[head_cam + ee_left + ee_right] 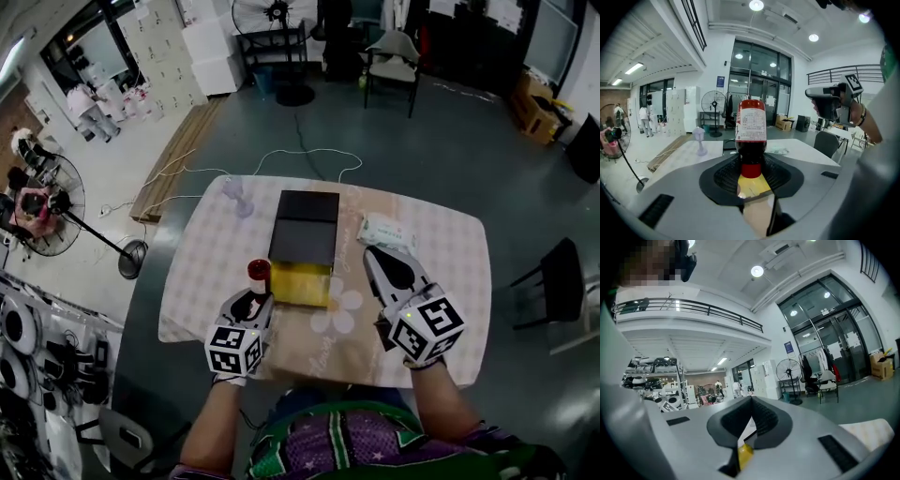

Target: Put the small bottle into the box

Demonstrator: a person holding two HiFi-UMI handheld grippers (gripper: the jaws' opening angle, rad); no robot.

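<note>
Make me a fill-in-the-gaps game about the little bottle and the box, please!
The small bottle has a ___ cap. The open box is ___ inside. The small bottle stands on the table, not yet in the ___. Right in front of the left gripper stands the small ___.
Missing words: red; yellow; box; bottle.

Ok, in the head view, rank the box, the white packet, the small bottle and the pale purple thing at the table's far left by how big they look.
1. box
2. white packet
3. pale purple thing and small bottle: they look about alike from above, so no ranking between them.
</note>
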